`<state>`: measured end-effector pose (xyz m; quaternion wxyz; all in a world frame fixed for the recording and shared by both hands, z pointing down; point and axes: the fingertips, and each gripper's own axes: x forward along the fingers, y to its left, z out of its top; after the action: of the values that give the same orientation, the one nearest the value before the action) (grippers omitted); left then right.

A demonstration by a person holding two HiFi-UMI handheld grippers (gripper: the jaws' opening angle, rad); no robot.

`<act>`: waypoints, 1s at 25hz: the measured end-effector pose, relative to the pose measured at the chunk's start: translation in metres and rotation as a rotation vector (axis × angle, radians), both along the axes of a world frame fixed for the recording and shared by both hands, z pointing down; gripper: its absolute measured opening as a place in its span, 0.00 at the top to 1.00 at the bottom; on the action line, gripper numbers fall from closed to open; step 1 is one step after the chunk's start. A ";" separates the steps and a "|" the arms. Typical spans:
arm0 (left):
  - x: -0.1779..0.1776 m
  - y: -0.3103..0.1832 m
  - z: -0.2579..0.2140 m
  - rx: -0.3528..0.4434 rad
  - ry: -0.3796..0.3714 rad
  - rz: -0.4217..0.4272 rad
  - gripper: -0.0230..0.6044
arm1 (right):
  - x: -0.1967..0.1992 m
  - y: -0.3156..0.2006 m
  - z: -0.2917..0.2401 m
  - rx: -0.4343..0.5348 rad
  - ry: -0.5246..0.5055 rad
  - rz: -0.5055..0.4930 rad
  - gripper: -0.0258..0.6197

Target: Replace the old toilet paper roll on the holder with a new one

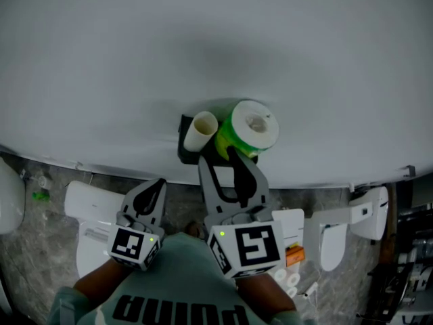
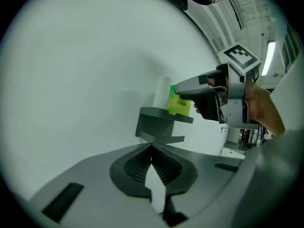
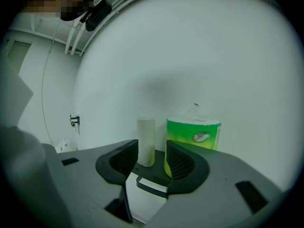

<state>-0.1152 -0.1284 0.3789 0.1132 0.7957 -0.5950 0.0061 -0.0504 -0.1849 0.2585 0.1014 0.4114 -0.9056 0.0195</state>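
Now my open right hand-held gripper [image 3: 149, 152] lines up on the empty cardboard tube [image 3: 146, 139] on the holder [image 2: 156, 120]; my left hand-held gripper [image 2: 152, 148] is closed, empty. Next, I'd pinch the tube without toppling the new roll [image 3: 194, 134] just beside it.

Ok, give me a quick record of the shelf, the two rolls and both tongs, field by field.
shelf: dark shelf fixed to the wall
cardboard tube: bare cardboard tube, upright on the shelf, left side
new roll: new roll in a green wrapper, upright on the shelf, right of the tube
left tongs: left tongs shut, nothing in them, short of the shelf
right tongs: right tongs open, pointed at the shelf, tube lined up with the gap, not gripped
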 end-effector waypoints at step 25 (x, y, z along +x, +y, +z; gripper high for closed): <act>0.051 -0.006 -0.043 0.024 -0.124 -0.008 0.96 | 0.062 -0.027 -0.001 0.028 -0.091 -0.035 0.46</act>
<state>-0.0643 -0.1341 0.3359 0.0666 0.7927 -0.6041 0.0479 0.0115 -0.2119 0.2576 0.0547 0.3954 -0.9166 0.0235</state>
